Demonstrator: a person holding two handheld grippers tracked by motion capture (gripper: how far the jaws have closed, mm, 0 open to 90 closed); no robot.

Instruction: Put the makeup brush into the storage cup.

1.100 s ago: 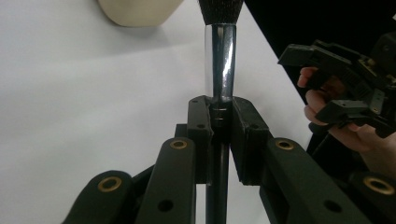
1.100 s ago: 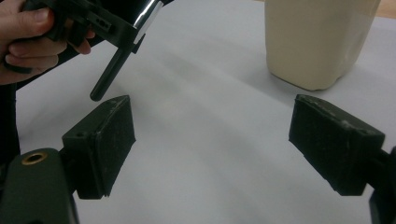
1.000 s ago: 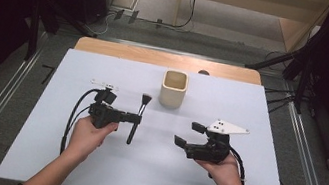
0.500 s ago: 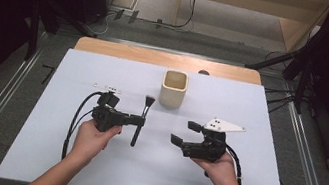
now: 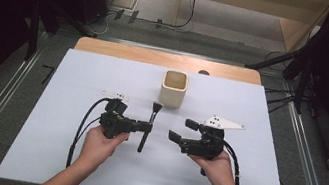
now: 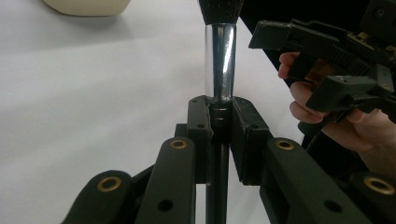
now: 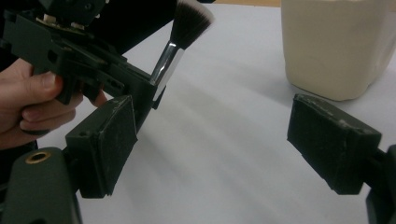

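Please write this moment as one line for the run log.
left gripper: shut on brush | right gripper: open, holding nothing | cup: upright, behind brush tip

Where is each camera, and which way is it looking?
High view: above the table, looking forward and down; both hands, left tool, right tool, brush, cup.
Left tool view: on the left tool, looking along its jaws shut on the brush; the other hand beyond.
Right tool view: on the right tool, looking between open jaws.
Shared: both tool views show the brush and cup.
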